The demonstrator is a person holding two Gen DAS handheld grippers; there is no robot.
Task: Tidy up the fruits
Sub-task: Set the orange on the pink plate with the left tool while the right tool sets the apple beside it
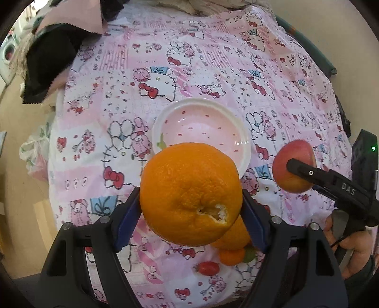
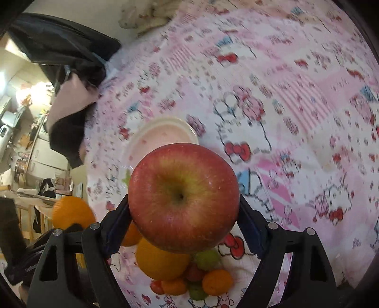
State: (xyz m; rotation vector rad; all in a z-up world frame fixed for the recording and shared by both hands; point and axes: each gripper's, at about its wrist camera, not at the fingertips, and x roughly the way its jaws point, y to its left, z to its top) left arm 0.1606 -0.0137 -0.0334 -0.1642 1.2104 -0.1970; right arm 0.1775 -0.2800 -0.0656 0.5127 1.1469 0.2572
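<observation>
My left gripper [image 1: 190,201] is shut on a large orange [image 1: 189,192] and holds it above the cloth, just in front of a pink-and-white bowl [image 1: 201,123]. My right gripper [image 2: 183,208] is shut on a red apple [image 2: 183,196]; it shows at the right of the left wrist view [image 1: 293,169], with the apple to the right of the bowl. The bowl [image 2: 163,136] lies beyond the apple. A pile of small fruits lies below: an orange [image 2: 161,260], small oranges [image 2: 216,282], green grapes [image 2: 208,259], cherry tomatoes [image 1: 208,267]. The held orange [image 2: 72,210] shows at left.
The table wears a pink cartoon-print cloth [image 1: 213,71]. Black and pink fabric [image 1: 47,64] lies on its far left edge. Pale cloth [image 2: 142,16] is heaped at the far side. A room with furniture shows beyond the left edge.
</observation>
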